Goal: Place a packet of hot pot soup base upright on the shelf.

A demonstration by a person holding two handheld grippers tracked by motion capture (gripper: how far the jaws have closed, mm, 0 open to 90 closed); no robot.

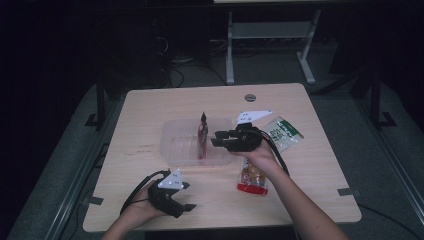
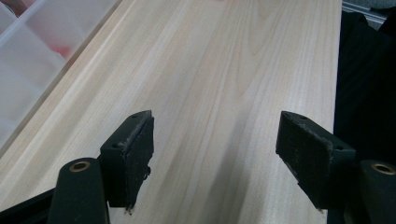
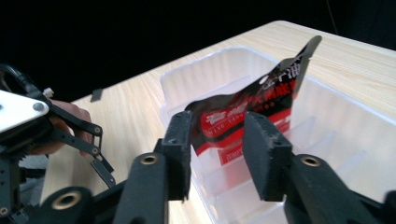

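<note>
Left tool (image 1: 186,206) sits nearest, low at the near left part of the bench (image 1: 150,115), held in a hand (image 1: 137,212); its jaws stand wide with bare wood between them in the left gripper view, nothing held. Right tool (image 1: 216,138) hovers at the right end of the clear plastic tray (image 1: 172,150), mid-bench; jaws partly apart, pads not pressing. Red-and-black snack packet (image 3: 252,109) stands upright on edge inside the tray; in the right gripper view its lower part lies between the two pads (image 3: 180,149), with a gap showing on either side. Another red snack bag (image 1: 251,181) lies flat on the bench just under the right forearm; green-and-white packet (image 1: 282,132) lies beyond the right tool, toward the right edge, apart from the tray.
</note>
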